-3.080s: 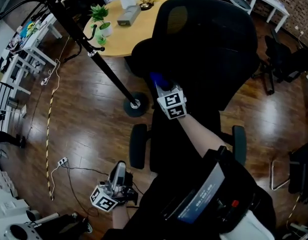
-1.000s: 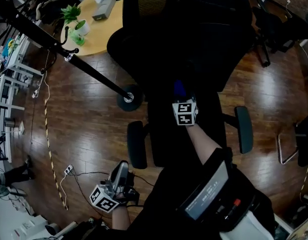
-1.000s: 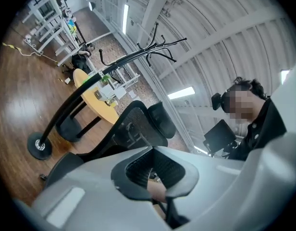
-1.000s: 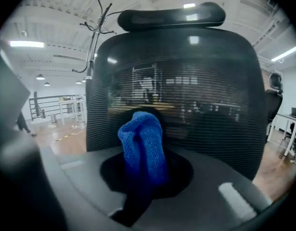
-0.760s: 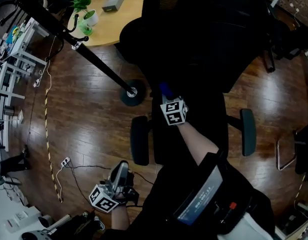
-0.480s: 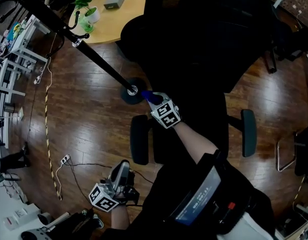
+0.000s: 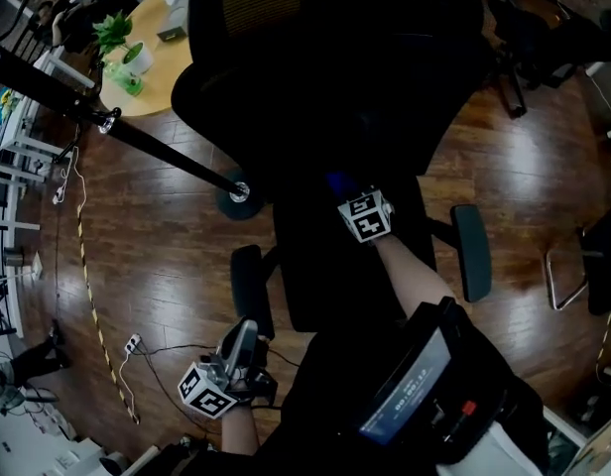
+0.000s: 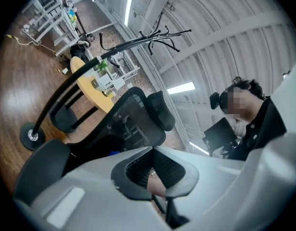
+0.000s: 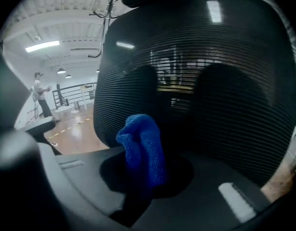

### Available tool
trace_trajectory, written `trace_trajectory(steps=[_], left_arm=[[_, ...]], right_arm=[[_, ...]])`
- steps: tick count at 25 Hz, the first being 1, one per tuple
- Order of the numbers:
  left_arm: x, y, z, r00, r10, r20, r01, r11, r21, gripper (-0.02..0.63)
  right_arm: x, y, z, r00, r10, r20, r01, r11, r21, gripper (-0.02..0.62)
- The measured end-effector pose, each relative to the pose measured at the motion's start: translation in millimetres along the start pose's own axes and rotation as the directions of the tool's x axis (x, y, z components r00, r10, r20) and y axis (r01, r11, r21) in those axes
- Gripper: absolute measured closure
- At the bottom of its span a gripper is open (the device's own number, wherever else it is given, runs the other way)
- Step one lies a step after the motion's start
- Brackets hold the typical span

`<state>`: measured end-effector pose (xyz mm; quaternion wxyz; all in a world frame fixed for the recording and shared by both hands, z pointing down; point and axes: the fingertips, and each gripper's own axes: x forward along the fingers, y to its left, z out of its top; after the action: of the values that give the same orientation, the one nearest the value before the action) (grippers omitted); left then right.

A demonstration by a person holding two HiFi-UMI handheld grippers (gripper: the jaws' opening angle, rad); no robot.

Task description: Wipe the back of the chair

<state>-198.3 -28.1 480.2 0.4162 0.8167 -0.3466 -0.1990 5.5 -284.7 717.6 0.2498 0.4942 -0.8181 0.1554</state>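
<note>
The black mesh chair back [image 7: 335, 77] fills the upper middle of the head view, seen from behind. My right gripper [image 7: 347, 194] is held against its lower part, shut on a blue cloth [image 7: 337, 181]. In the right gripper view the bunched cloth [image 9: 141, 146] sticks out of the right gripper [image 9: 147, 173], right in front of the mesh [image 9: 201, 81]. My left gripper [image 7: 239, 340] hangs low by the person's side, away from the chair, shut with nothing in it. The left gripper view looks over the left gripper [image 8: 155, 170] at the chair [image 8: 133, 124] from the side.
A coat stand pole [image 7: 157, 152] slants to its base [image 7: 236, 194] just left of the chair. A round wooden table [image 7: 167, 62] with a potted plant [image 7: 117, 38] stands beyond. Armrests [image 7: 248, 286] [image 7: 471, 251] flank the chair. Cables [image 7: 132, 345] lie on the wood floor.
My right gripper has carried the blue cloth rightward from the left edge of the chair's lower back toward its middle. The left gripper has stayed put.
</note>
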Motion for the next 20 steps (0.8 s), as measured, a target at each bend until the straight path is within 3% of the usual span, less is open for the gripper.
trace_trajectory(steps=[5, 10, 12, 15, 18, 20], left_arm=[[49.6, -3.2, -16.4, 0.991, -0.096, -0.091, 0.095, 0.995, -0.021, 0.600], [83.8, -13.4, -35.5, 0.975, -0.160, -0.155, 0.155, 0.987, -0.041, 0.600], [92.1, -16.9, -42.6, 0.969, -0.178, -0.170, 0.172, 0.984, -0.052, 0.600], [100.6, -20.8, -49.1, 0.967, -0.189, -0.170, 0.181, 0.982, -0.063, 0.600], [96.3, -20.5, -45.2, 0.975, -0.170, -0.144, 0.163, 0.985, -0.060, 0.600], [82.5, -16.4, -42.9, 0.984, -0.134, -0.119, 0.129, 0.990, -0.056, 0.600]], right_arm=[[-54.4, -116.7, -38.8, 0.965, -0.256, -0.060, 0.262, 0.958, 0.117, 0.561], [-110.9, -181.5, -57.4, 0.885, -0.453, -0.108, 0.465, 0.846, 0.262, 0.561], [-120.5, -182.2, -66.6, 0.879, -0.461, -0.124, 0.476, 0.827, 0.300, 0.561], [-122.1, -171.5, -84.9, 0.886, -0.434, -0.164, 0.464, 0.827, 0.317, 0.561], [-111.6, -163.2, -111.5, 0.880, -0.406, -0.245, 0.470, 0.817, 0.334, 0.561], [-96.3, -156.7, -116.5, 0.889, -0.381, -0.255, 0.451, 0.829, 0.331, 0.561]])
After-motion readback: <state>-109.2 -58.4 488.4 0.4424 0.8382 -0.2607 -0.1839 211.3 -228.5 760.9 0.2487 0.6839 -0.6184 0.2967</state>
